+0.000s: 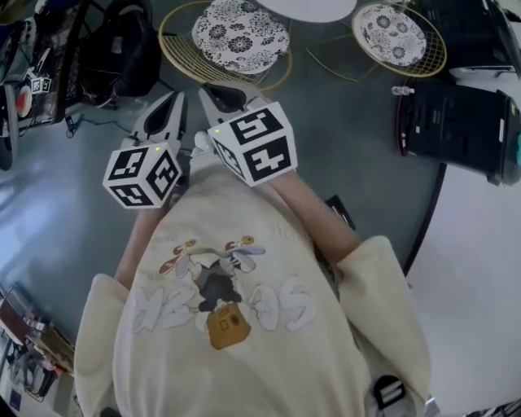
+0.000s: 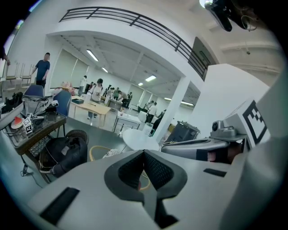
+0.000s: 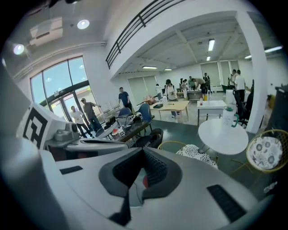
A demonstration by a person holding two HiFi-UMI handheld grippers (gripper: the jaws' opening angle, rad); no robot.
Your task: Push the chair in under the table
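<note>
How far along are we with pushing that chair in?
Done: nothing yet. The nearer chair stands out from the white table, not tucked under it. In hand: nothing. The left hand-held gripper and right hand-held gripper are both shut and empty, short of the chair. Left: reach the chair and push it under.

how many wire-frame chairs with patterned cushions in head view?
2. One chair sits top centre, left of the round white table; the second chair is top right, on the table's other side. Others may be out of frame.
</note>
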